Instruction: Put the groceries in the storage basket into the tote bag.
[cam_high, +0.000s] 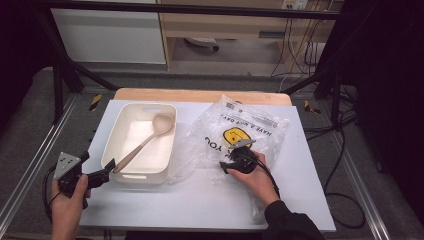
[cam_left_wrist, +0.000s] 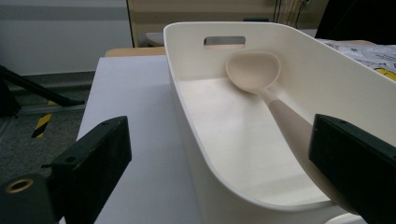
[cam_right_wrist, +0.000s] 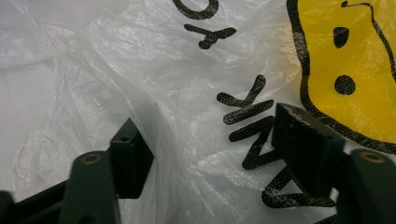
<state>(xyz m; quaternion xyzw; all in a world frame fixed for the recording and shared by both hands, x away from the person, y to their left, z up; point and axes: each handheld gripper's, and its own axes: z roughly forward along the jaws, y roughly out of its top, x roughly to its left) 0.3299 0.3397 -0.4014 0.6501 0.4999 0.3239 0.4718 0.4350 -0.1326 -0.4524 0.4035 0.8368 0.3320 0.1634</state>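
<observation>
A cream tub (cam_high: 113, 145) stands on the left half of the white table. In it lies a beige spoon (cam_high: 161, 125), its bowl at the far right corner and its handle slanting over the near left rim. My left gripper (cam_high: 103, 176) sits at that corner. In the left gripper view the tub (cam_left_wrist: 327, 79) and spoon (cam_left_wrist: 254, 70) lie ahead. There the left gripper (cam_left_wrist: 219, 172) is open, with the tub's near rim and the handle's end between its jaws. My right gripper (cam_high: 234, 161) rests on a crumpled clear plastic bag (cam_high: 260, 125). It is open (cam_right_wrist: 215, 154) over a fold of the bag (cam_right_wrist: 140, 56).
The bag bears a yellow smiley (cam_high: 235, 136) and black lettering, and lies against the tub's right side. A wooden strip (cam_high: 200, 95) runs along the table's far edge. Bare white tabletop (cam_high: 190, 205) spans the near edge. Cables (cam_high: 345, 150) trail on the floor at the right.
</observation>
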